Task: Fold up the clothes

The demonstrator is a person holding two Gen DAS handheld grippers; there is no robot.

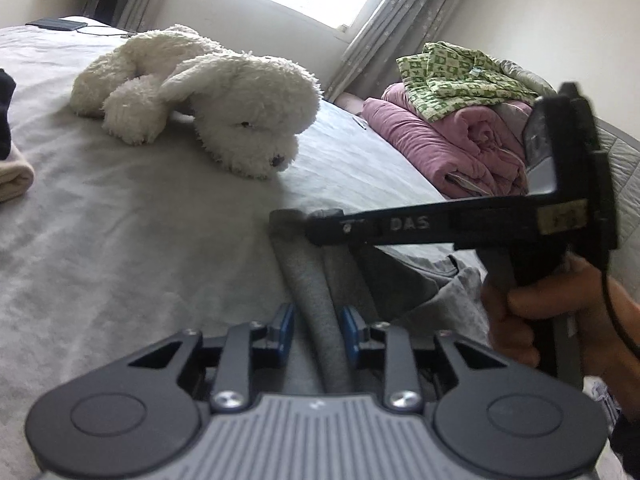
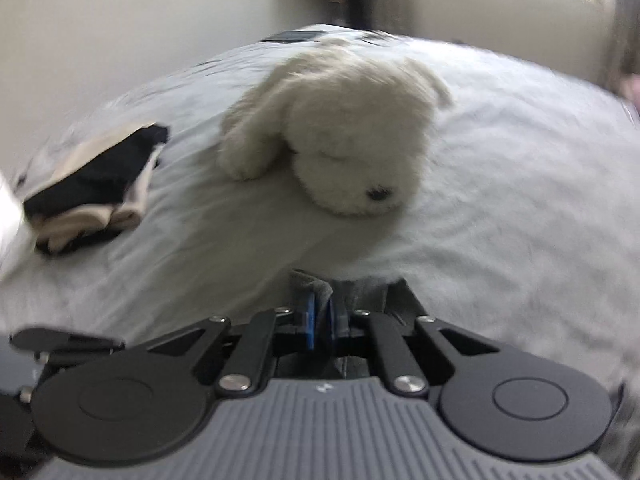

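Note:
A grey garment (image 1: pixel 308 280) lies on the grey bed sheet (image 1: pixel 120 220) close in front of me. Its thick rolled edge runs between the blue pads (image 1: pixel 285 330) of my left gripper (image 1: pixel 317 326), which is shut on it. My right gripper (image 1: pixel 288 222) reaches in from the right, held by a hand (image 1: pixel 540 312), and pinches a corner of the same cloth at its tip. In the right wrist view my right gripper (image 2: pixel 321 312) has its pads nearly together, with the grey garment (image 2: pixel 312 282) bunched between them.
A white plush dog (image 1: pixel 224 104) lies on the bed just beyond the garment. A folded black and cream stack (image 2: pixel 92 184) sits to the left. At the right edge, a pink quilt (image 1: pixel 460 144) carries a green patterned garment (image 1: pixel 460 76). Curtains and a window are behind.

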